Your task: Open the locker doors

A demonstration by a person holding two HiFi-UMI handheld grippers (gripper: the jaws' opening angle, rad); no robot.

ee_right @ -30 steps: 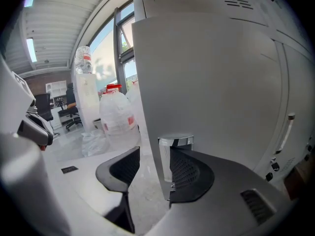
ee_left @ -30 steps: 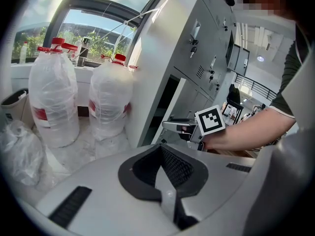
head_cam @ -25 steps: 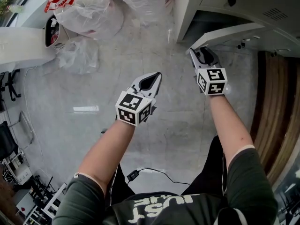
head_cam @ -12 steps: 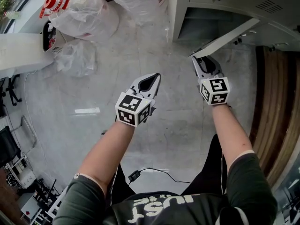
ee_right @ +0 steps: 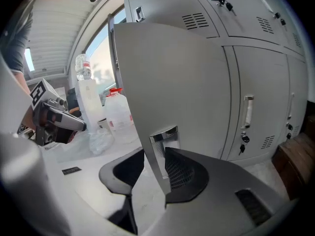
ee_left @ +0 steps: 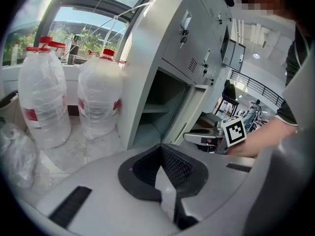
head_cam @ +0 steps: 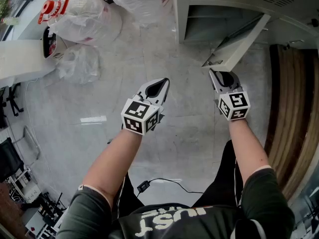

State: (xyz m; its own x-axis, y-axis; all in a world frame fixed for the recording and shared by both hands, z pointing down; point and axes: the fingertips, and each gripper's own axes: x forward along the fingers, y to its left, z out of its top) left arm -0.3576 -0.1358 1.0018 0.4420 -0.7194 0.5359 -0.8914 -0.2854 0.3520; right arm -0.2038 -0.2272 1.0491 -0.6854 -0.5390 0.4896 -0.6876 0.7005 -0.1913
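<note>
Standing upright and swung out from the locker [head_cam: 179, 14], the one open door [head_cam: 238, 43] points its free edge near and left, with the hinge side far right. Two jugs [ee_left: 42, 100] stand far left. The right gripper [head_cam: 219, 73], jaws just closed partway, pinches the door's edge at the handle [ee_right: 165, 134]. The left gripper [head_cam: 163, 82] hangs to its left, jaws pressed together and empty.

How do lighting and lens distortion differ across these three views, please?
Head view: even light, one glare streak on the floor. Left gripper view: fisheye bends the lockers; bright window behind the bottles. Right gripper view: the near locker door bows, the window is washed out.
</note>
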